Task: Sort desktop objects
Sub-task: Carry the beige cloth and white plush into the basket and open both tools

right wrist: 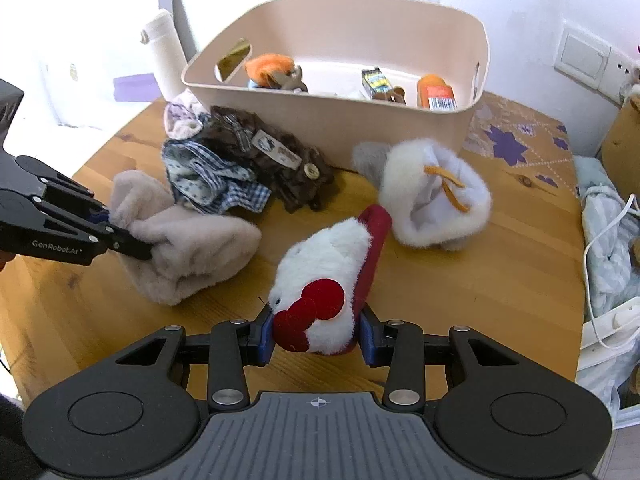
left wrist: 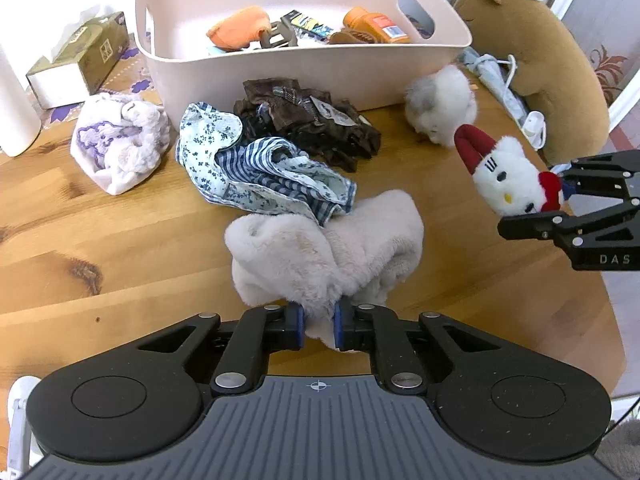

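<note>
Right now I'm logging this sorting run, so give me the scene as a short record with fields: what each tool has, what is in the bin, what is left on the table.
left tool: shut on beige fleece cloth
right tool: shut on white cat plush with red bow
bin: pink, holds orange plush, orange bottle, hair clip
table: blue patterned cloth, brown garment, fluffy white item, lilac cloth
beside bin: tissue box

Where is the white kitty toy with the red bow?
The kitty toy is pinched in the right tongs, above the wooden table, in front of the pink basket, with the fluffy white cloth on its left.
</note>
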The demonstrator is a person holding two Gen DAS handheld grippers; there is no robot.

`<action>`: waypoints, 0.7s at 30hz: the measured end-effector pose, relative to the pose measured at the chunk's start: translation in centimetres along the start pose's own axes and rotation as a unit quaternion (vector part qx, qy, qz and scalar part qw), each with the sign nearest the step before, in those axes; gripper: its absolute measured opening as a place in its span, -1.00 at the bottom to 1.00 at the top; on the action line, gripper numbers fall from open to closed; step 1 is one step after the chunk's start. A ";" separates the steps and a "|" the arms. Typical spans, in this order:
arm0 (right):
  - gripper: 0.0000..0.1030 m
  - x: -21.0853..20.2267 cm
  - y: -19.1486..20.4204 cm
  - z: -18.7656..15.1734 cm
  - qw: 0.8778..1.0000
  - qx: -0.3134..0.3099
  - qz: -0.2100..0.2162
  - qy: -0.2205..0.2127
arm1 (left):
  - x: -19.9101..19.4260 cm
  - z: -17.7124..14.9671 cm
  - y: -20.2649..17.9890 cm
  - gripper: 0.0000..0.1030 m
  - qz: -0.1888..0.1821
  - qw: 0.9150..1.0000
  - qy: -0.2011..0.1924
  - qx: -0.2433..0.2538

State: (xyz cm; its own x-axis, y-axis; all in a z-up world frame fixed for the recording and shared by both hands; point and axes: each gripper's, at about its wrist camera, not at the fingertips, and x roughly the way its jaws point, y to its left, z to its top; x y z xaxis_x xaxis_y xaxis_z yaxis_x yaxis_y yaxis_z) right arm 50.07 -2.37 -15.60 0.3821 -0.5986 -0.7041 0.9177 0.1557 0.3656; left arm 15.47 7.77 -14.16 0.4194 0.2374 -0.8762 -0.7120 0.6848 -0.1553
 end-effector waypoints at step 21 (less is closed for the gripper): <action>-0.26 -6.0 -0.6 1.8 0.997 0.009 -0.011 -0.082 | -5.1 0.9 -0.8 -0.85 -0.001 0.999 -0.047 0.009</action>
State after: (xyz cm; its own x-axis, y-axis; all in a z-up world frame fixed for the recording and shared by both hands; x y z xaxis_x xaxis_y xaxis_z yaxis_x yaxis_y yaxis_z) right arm 47.00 -0.30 -10.48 0.3378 -0.7225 -0.6033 0.9226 0.1275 0.3640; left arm 14.43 6.65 -9.15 0.4723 0.2992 -0.8291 -0.7008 0.6979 -0.1474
